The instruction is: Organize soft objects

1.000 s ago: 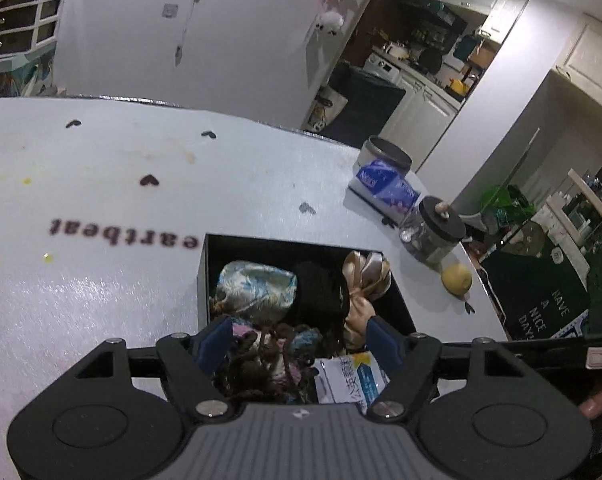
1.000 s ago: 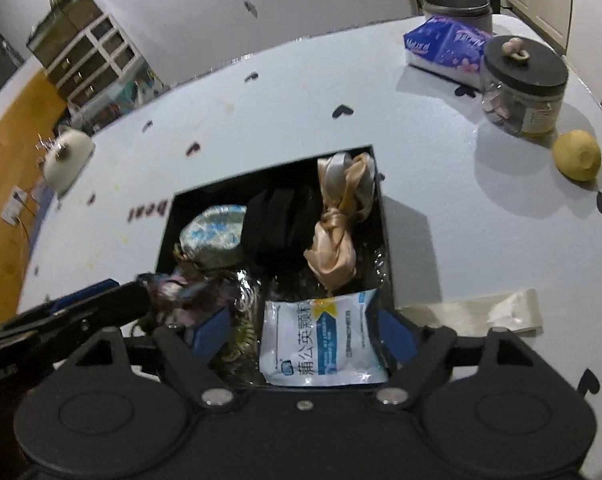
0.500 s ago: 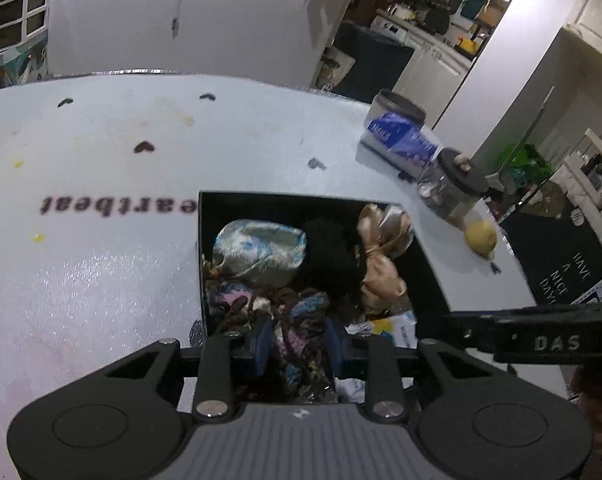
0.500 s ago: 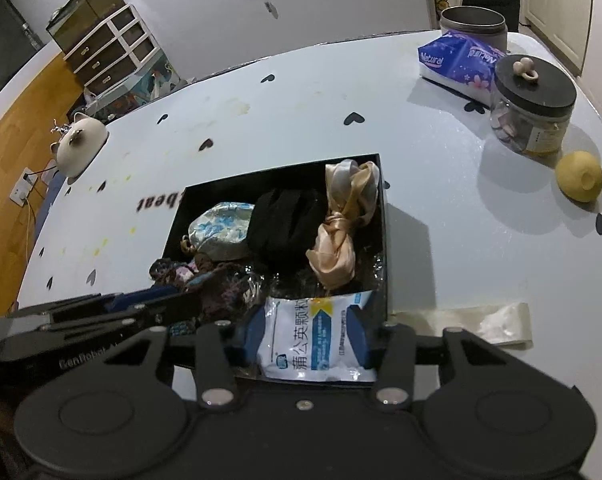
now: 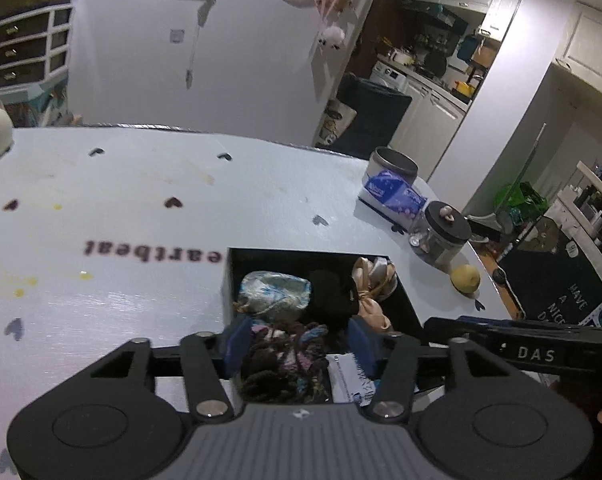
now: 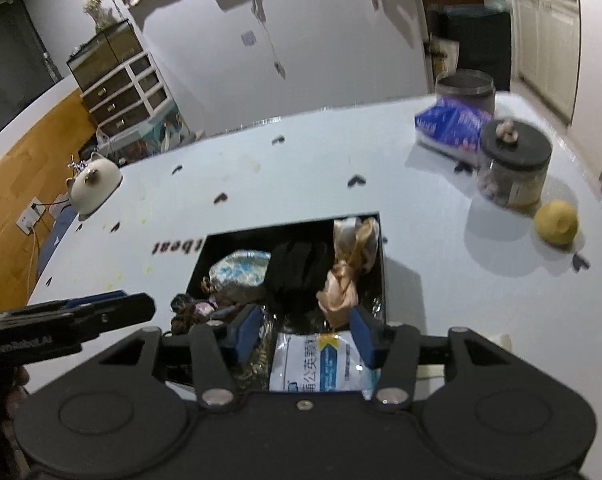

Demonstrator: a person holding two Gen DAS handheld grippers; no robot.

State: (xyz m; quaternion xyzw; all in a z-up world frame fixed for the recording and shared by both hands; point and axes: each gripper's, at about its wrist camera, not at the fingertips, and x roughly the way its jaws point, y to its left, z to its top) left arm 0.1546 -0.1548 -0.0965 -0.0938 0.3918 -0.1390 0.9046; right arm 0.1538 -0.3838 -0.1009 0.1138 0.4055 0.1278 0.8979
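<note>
The left gripper (image 5: 299, 346) hovers over the black box (image 5: 225, 280), jaws opening around the dark knitted scrunchie (image 5: 285, 364), not pressing it. The right gripper (image 6: 303, 332) has its jaws opening above the white packet (image 6: 321, 366), apart from it.

left gripper (image 5: 299, 344) angled downward, jaws opening, right gripper (image 6: 305, 334) alongside, jaws opening

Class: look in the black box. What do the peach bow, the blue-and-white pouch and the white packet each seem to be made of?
Peach bow: probably satin; it shines and falls in smooth folds.
Blue-and-white pouch: seemingly glossy printed fabric, perhaps silk or brocade; puffy, gathered at one end.
White packet: likely plastic film; printed, slightly crinkled, reflecting light.
</note>
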